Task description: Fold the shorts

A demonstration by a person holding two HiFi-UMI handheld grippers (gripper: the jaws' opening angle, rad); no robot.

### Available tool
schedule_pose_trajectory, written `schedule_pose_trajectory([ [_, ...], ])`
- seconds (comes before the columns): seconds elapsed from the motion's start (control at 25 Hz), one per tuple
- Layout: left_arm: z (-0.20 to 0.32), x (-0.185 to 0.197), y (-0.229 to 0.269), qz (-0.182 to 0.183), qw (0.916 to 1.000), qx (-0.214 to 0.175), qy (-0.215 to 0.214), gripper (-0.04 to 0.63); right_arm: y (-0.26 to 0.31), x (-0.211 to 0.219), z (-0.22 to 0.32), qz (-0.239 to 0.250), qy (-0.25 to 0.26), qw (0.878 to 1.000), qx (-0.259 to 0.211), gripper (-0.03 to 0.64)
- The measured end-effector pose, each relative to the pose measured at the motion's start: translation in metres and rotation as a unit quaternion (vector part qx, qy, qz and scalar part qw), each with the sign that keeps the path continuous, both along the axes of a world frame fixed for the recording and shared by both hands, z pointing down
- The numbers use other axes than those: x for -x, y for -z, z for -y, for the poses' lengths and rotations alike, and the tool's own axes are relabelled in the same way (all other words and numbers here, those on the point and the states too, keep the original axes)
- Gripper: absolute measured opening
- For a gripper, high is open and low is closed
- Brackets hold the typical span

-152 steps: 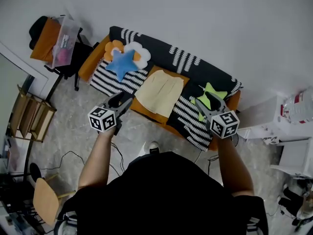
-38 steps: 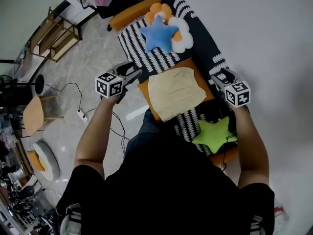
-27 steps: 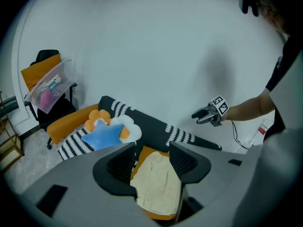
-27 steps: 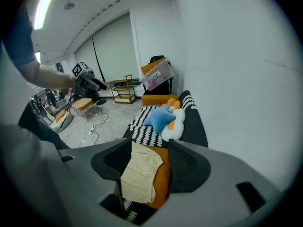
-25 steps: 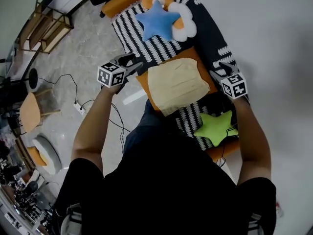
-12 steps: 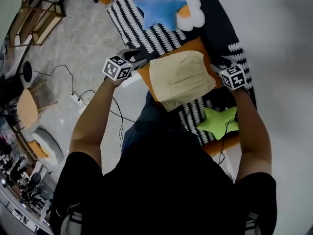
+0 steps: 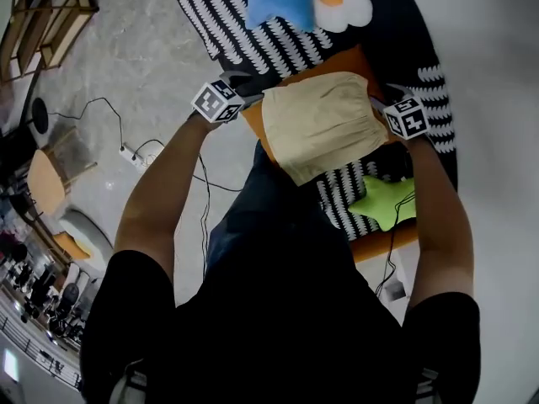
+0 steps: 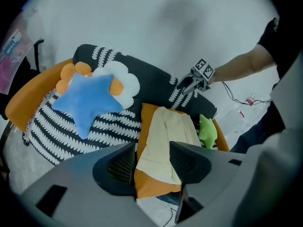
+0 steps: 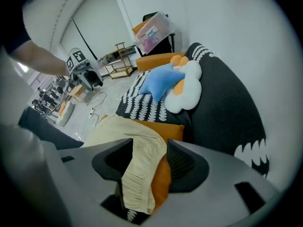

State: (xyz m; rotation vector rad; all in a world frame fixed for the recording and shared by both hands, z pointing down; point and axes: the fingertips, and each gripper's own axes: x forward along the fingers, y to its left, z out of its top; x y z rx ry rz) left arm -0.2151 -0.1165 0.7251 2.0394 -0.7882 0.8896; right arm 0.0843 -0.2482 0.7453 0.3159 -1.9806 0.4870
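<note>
The beige shorts [image 7: 324,129] lie flat on an orange cushion [image 7: 253,124] on the sofa. My left gripper [image 7: 246,93] hovers at the left edge of the shorts. In the left gripper view its jaws stand open and the hem end of the shorts [image 8: 168,131] shows between them, untouched. My right gripper [image 7: 386,101] is at the right edge. Its jaws have just been closing a little and are still apart, with the gathered waistband [image 9: 137,141] lying between them unpressed. Each gripper shows in the other's view: the right gripper [image 8: 196,79] and the left gripper [image 9: 83,72].
A blue star pillow [image 8: 87,100] and a white and orange flower cushion [image 8: 116,79] lie on the striped sofa cover [image 7: 253,36] beyond the shorts. A green star pillow [image 7: 387,204] sits near my right arm. Cables [image 7: 126,150] and a stool [image 7: 42,179] are on the floor.
Both grippers have sunk toward the shorts, one at each side edge. The head view has closed in on the sofa.
</note>
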Motion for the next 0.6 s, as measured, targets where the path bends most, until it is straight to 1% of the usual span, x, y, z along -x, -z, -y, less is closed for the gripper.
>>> schedule_pose_trajectory([
  [0.16,-0.011,0.002,-0.030,0.004,0.9995,0.018,-0.027,0.245,-0.021,0.007,-0.001,-0.022,0.023,0.999,0.004,0.235],
  [0.32,-0.024,-0.004,-0.065,0.009,0.9965,0.035,-0.076,0.245,-0.044,0.008,0.003,-0.051,0.056,0.997,0.004,0.229],
  [0.4,-0.026,-0.004,-0.082,0.006,0.9957,0.042,-0.082,0.245,-0.060,0.009,0.002,-0.061,0.070,0.996,0.010,0.224],
  [0.48,-0.021,-0.004,-0.100,-0.001,0.9957,0.049,-0.079,0.244,-0.079,0.010,0.004,-0.072,0.082,0.994,0.017,0.224],
  [0.6,-0.017,-0.017,-0.122,-0.015,0.9951,0.056,-0.080,0.242,-0.099,0.002,0.008,-0.094,0.096,0.991,0.027,0.222],
])
